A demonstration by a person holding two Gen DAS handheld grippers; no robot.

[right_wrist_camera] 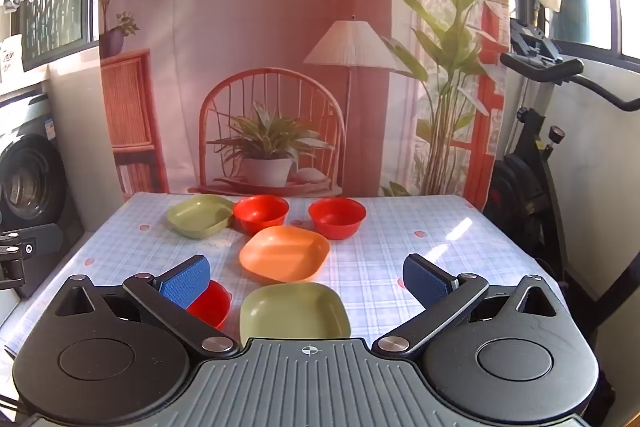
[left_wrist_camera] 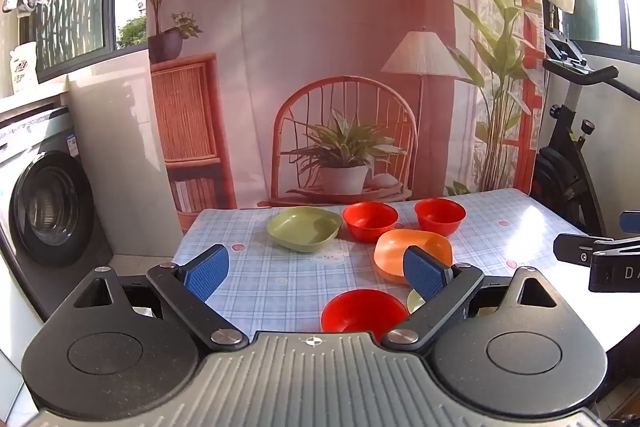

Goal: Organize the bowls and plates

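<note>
On the checked table stand three red bowls, two green square plates and an orange square plate. In the left wrist view my left gripper (left_wrist_camera: 316,271) is open and empty above the near red bowl (left_wrist_camera: 362,311); the orange plate (left_wrist_camera: 400,247), far green plate (left_wrist_camera: 304,229) and two far red bowls (left_wrist_camera: 370,221) (left_wrist_camera: 440,215) lie beyond. In the right wrist view my right gripper (right_wrist_camera: 306,279) is open and empty over the near green plate (right_wrist_camera: 294,311), with the near red bowl (right_wrist_camera: 210,303) at its left finger and the orange plate (right_wrist_camera: 284,253) ahead.
The table (right_wrist_camera: 400,259) ends at a printed backdrop (right_wrist_camera: 280,67). A washing machine (left_wrist_camera: 48,207) stands left of it, an exercise bike (right_wrist_camera: 532,155) right. The other gripper shows at the right edge of the left wrist view (left_wrist_camera: 600,255).
</note>
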